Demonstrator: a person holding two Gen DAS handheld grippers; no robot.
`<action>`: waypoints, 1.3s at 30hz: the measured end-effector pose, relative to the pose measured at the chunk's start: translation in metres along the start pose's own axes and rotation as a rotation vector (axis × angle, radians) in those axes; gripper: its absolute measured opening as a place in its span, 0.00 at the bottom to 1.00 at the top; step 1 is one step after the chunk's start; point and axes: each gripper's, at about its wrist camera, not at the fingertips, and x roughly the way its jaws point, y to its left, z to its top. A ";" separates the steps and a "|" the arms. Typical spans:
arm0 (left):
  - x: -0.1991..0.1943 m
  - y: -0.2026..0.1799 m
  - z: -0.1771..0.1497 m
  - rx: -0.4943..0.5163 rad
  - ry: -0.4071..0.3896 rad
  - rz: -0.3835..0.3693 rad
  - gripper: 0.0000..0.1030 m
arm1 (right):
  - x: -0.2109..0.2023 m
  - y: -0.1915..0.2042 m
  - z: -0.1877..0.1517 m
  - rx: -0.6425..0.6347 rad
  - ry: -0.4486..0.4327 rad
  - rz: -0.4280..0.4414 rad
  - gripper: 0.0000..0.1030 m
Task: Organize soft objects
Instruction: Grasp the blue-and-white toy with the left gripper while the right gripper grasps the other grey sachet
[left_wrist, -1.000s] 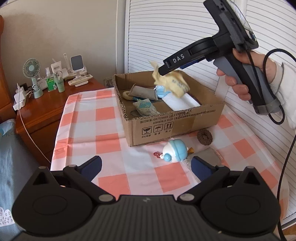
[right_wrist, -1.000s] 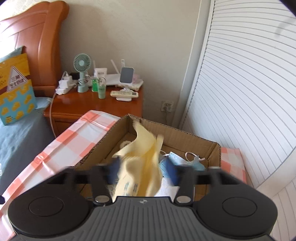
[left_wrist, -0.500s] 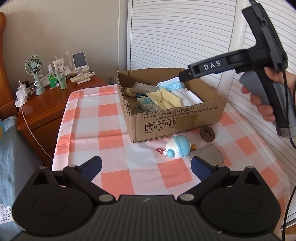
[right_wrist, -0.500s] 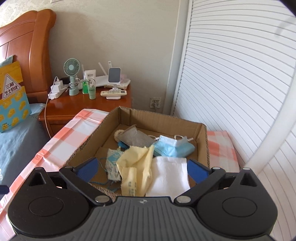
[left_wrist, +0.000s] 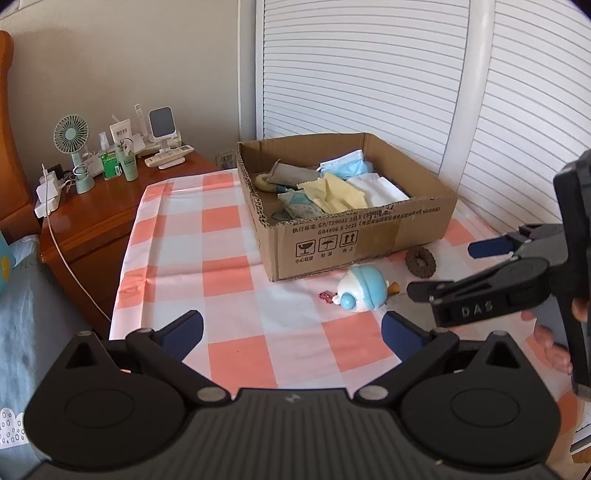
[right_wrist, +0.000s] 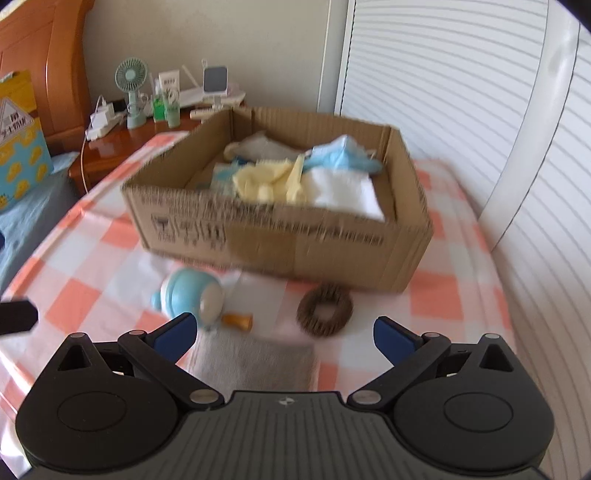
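Note:
A cardboard box (left_wrist: 373, 236) (right_wrist: 332, 251) on the checked tablecloth holds a yellow cloth (left_wrist: 340, 194) (right_wrist: 269, 181), a white cloth (right_wrist: 343, 192), a blue face mask (left_wrist: 345, 166) and other soft pieces. In front of the box lie a blue-and-white plush toy (left_wrist: 364, 290) (right_wrist: 190, 291), a brown ring (left_wrist: 420, 261) (right_wrist: 325, 308) and a grey cloth (right_wrist: 255, 363). My right gripper (right_wrist: 282, 334) is open and empty, low over the grey cloth; it also shows in the left wrist view (left_wrist: 448, 269). My left gripper (left_wrist: 291, 332) is open and empty above the tablecloth.
A wooden nightstand (left_wrist: 110, 210) at the left carries a small fan (left_wrist: 72, 136), bottles and chargers. White slatted doors (left_wrist: 369, 66) stand behind and to the right of the table. A bed (right_wrist: 26, 210) lies at the left.
The right gripper let the yellow cloth fall into the box, opened, then drew back and down to the table in front of the box. The left gripper stayed open.

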 end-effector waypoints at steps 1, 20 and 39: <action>0.000 -0.001 -0.001 0.004 -0.001 -0.002 0.99 | 0.002 0.004 -0.005 -0.003 0.006 -0.008 1.00; 0.015 -0.018 -0.002 0.064 0.024 -0.041 0.99 | 0.030 -0.002 -0.028 0.068 0.042 0.003 1.00; 0.051 -0.035 0.003 0.103 0.100 -0.045 0.99 | 0.021 -0.029 -0.044 0.050 0.014 -0.024 1.00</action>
